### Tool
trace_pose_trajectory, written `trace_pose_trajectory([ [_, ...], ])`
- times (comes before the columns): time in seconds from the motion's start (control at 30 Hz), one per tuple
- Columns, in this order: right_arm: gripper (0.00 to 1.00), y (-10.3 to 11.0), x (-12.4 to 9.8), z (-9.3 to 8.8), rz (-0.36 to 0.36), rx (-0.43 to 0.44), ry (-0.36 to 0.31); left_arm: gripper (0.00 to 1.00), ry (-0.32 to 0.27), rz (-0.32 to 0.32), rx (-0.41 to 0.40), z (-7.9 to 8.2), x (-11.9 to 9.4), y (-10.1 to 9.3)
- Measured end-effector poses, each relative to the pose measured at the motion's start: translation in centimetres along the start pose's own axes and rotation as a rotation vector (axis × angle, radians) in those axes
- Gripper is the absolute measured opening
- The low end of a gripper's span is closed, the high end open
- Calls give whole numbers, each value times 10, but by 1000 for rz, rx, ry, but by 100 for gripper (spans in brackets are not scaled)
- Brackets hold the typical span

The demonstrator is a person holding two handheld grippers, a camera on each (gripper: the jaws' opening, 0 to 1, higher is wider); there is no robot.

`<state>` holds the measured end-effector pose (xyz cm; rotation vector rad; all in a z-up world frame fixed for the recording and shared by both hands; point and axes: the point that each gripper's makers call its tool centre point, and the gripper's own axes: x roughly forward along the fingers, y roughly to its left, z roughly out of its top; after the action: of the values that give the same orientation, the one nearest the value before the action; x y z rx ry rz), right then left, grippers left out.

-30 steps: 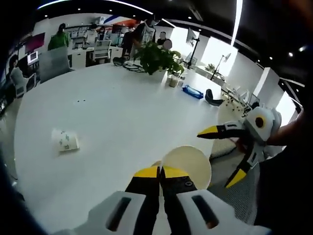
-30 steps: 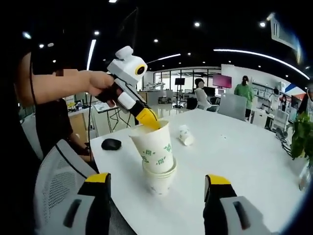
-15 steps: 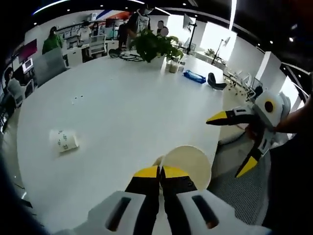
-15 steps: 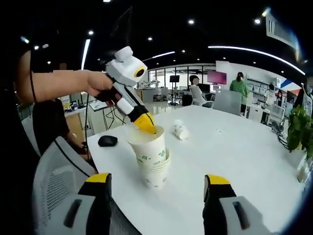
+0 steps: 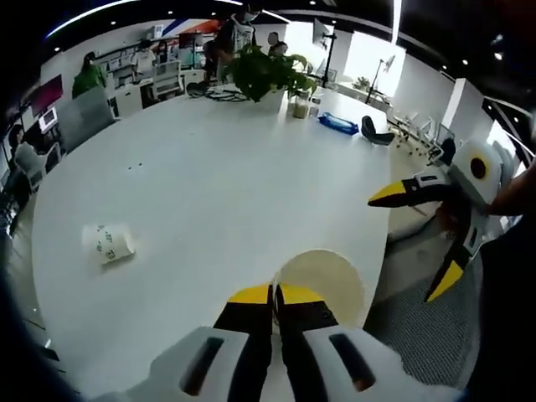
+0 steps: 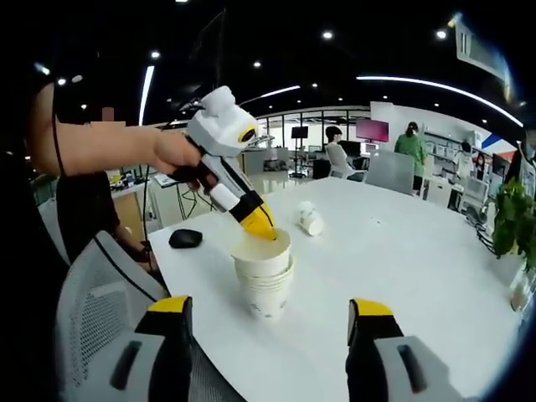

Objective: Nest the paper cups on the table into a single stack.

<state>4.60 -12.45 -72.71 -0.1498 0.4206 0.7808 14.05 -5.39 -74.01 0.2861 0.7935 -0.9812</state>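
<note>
The left tongs point(image 5: 273, 295) are pressed together on the rim of the top paper cup point(image 5: 322, 280), which the right gripper view shows seated in a stack of cups point(image 6: 265, 289) near the white worktop's point(image 5: 218, 184) edge. The right tongs point(image 6: 264, 322) are spread and hold nothing. A stray cup point(image 5: 109, 244) lies on its side, well apart from the stack.

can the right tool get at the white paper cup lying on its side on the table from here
Probably yes: the right tool is open, and bare white table lies between it and the white paper cup lying on its side, beyond the cup stack.
</note>
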Motion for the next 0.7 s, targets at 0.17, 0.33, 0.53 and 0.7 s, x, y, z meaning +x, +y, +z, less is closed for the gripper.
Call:
trace_pose_trajectory([
  [0.17,75,0,-1,-1,-3,3,4,0,13,34,58,-4,6,1],
  [0.33,75,-1,-2,-3,-8,9,8,1,15,45,68,-7,9,2],
  [0.53,74,-3,-2,-4,-11,16,9,4,22,51,92,-10,9,6],
  [0.7,74,-3,-3,-4,-12,18,9,8,13,56,89,-10,6,13],
])
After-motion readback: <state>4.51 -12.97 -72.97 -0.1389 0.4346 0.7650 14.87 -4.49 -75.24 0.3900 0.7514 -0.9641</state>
